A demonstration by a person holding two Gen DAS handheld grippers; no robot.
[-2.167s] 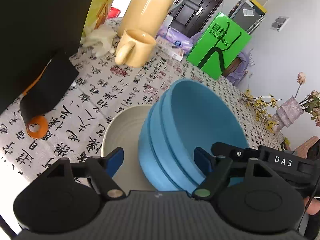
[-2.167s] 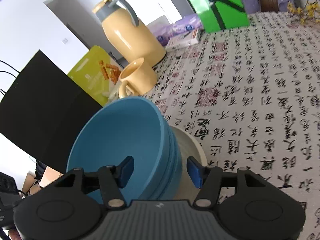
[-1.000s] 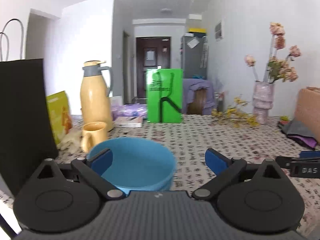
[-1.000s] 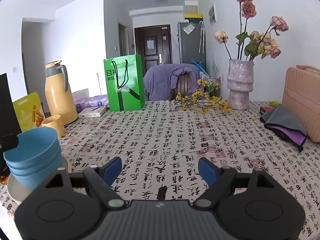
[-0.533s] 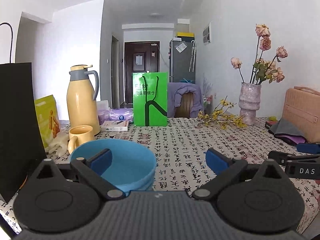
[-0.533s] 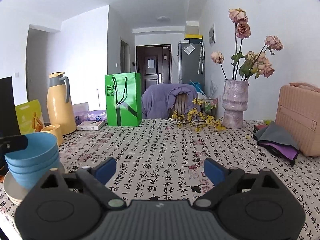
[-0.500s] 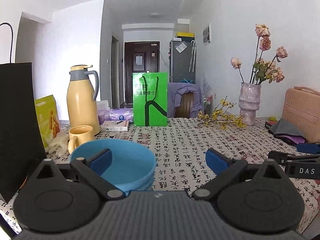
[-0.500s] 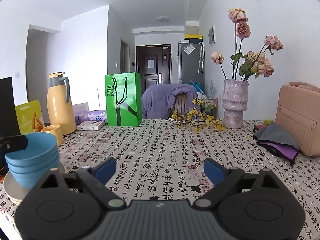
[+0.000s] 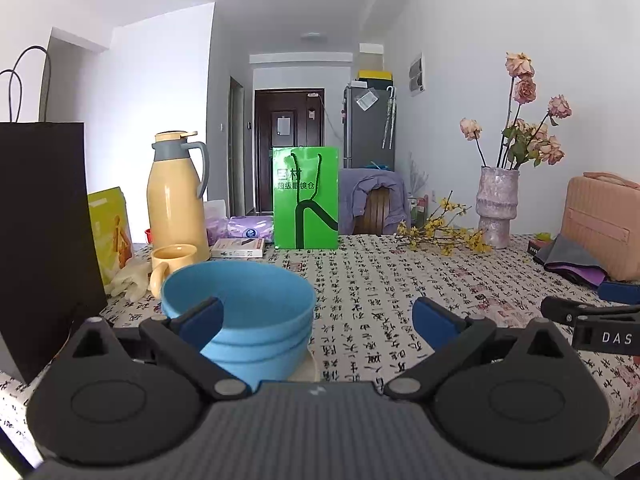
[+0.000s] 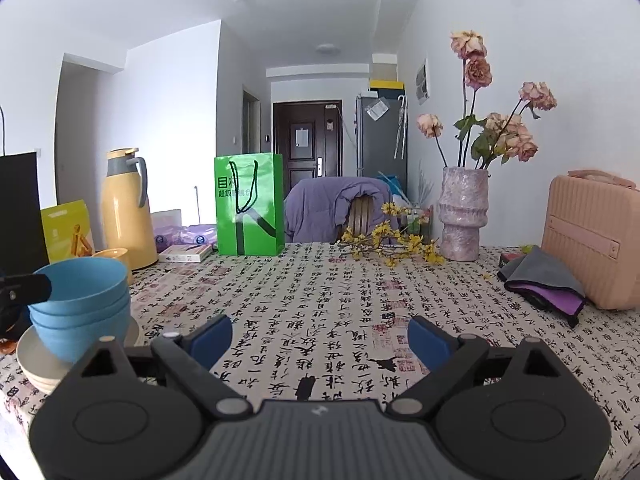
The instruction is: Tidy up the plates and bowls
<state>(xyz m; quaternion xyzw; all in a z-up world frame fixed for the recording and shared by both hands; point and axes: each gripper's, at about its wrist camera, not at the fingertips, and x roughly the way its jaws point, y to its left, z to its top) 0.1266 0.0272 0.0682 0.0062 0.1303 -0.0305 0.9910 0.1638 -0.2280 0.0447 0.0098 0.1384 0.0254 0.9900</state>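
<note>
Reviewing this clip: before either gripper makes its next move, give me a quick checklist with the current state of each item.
1. Blue bowls nested in one stack: ok.
2. Stack resting on the cream plates: ok.
3. Left gripper open, holding nothing: ok.
4. Right gripper open, only tablecloth between its pads: ok.
5. Stack clear of the yellow mug: ok, a gap shows.
6. More plates or bowls left to sort: cannot tell.
</note>
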